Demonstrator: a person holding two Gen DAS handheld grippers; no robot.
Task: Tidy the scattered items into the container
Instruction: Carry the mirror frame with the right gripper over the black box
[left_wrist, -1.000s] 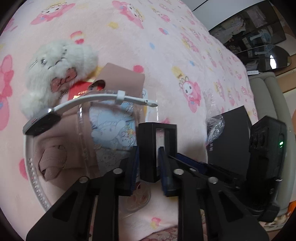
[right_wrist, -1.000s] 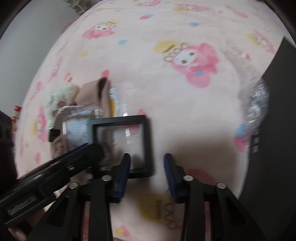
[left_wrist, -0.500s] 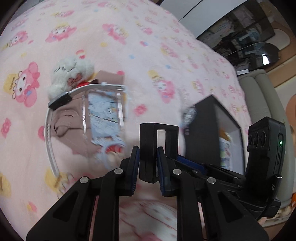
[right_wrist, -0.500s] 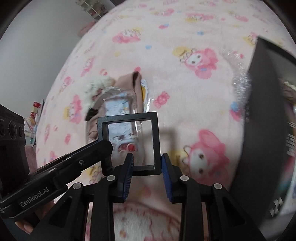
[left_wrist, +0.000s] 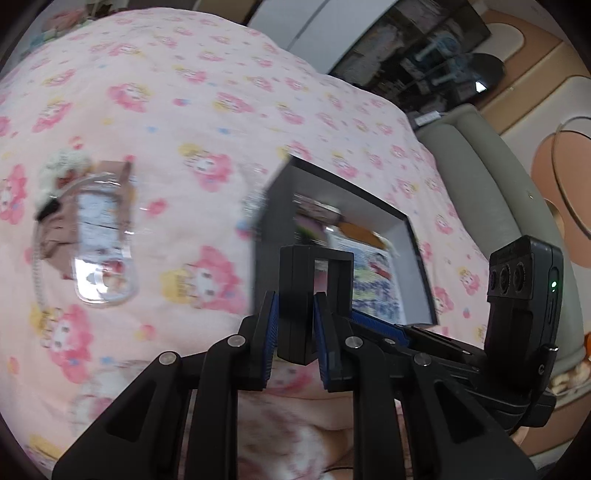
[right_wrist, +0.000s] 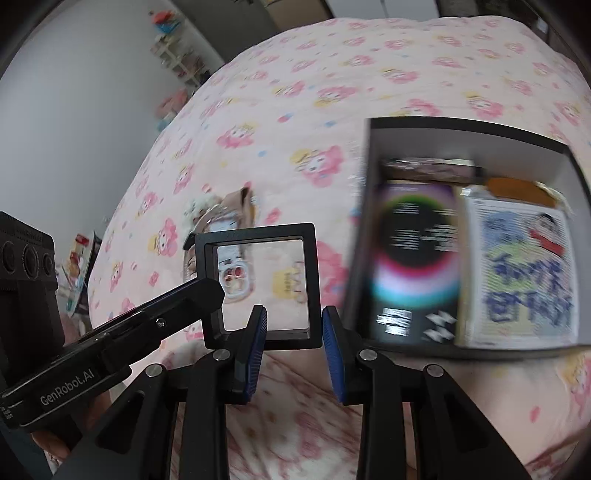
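A black square display frame (left_wrist: 295, 280) with a clear middle hangs above the pink blanket, and my left gripper (left_wrist: 295, 299) is shut on its edge. From the right wrist the frame (right_wrist: 258, 230) shows face-on, just beyond my right gripper (right_wrist: 293, 314). That gripper's pads stand a narrow gap apart and press on nothing. The black box (left_wrist: 351, 206) lies open to the right, with booklets inside (right_wrist: 417, 266). Left behind on the blanket are a white plush toy (left_wrist: 62, 162), a clear pouch (left_wrist: 99, 243), a brown cloth (left_wrist: 55, 236) and a white headband (left_wrist: 37, 269).
The pink cartoon-print blanket (left_wrist: 221, 92) covers the whole bed. A grey padded edge (left_wrist: 480, 177) runs along the far right, with dark shelves behind it. A white wall and small shelves (right_wrist: 177, 66) stand beyond the bed's left side.
Both grippers have risen and moved right, away from the pile and over to the box, carrying the frame. The box's inside has come into view.
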